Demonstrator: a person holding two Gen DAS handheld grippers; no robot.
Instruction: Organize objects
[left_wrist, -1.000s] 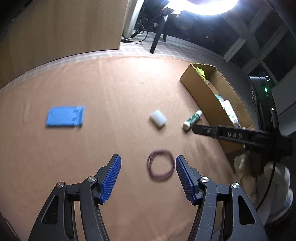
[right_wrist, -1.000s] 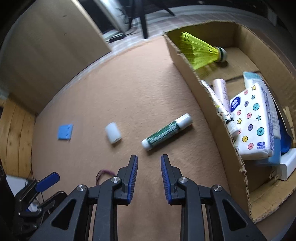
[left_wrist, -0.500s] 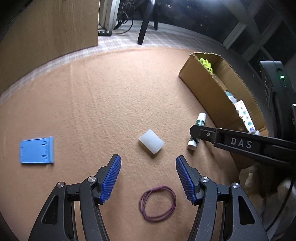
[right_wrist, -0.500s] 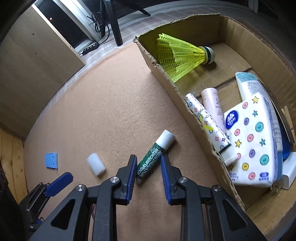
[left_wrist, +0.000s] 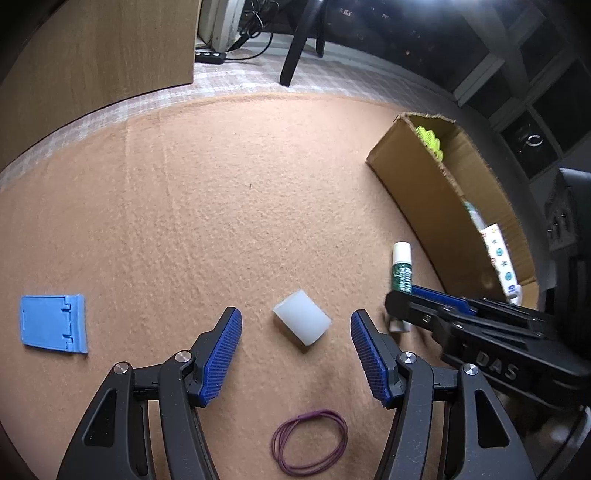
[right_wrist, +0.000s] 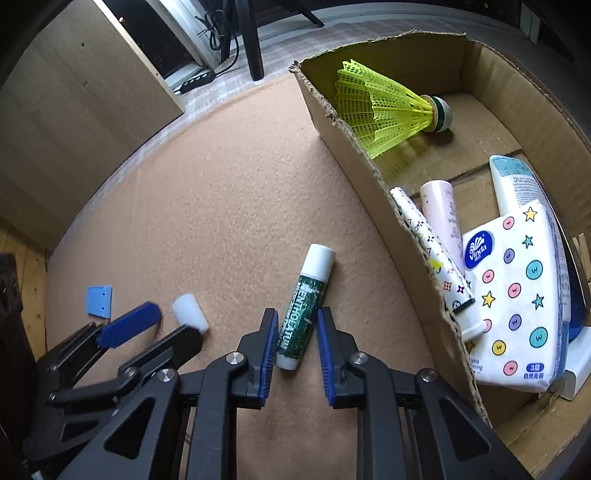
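Note:
A green and white lip-balm stick (right_wrist: 304, 306) lies on the tan felt mat, its lower end between the fingers of my right gripper (right_wrist: 296, 325), which is open around it with small gaps either side. The stick also shows in the left wrist view (left_wrist: 402, 271). My left gripper (left_wrist: 295, 325) is wide open, straddling a white translucent cap (left_wrist: 302, 322) without touching it. The cap shows in the right wrist view too (right_wrist: 190, 312). A purple rubber band (left_wrist: 310, 441) lies under the left gripper. A blue plastic piece (left_wrist: 53, 324) lies at the far left.
An open cardboard box (right_wrist: 354, 155) stands at the right, holding a yellow shuttlecock (right_wrist: 384, 107), a pink tube (right_wrist: 441, 221), a patterned stick (right_wrist: 432, 258), a tissue pack (right_wrist: 517, 291) and other items. A wooden panel (left_wrist: 92, 55) and cables stand beyond the mat.
Both grippers moved forward. The cap now sits between the left fingers and the rubber band is behind them. The right gripper has come down around the lip-balm stick.

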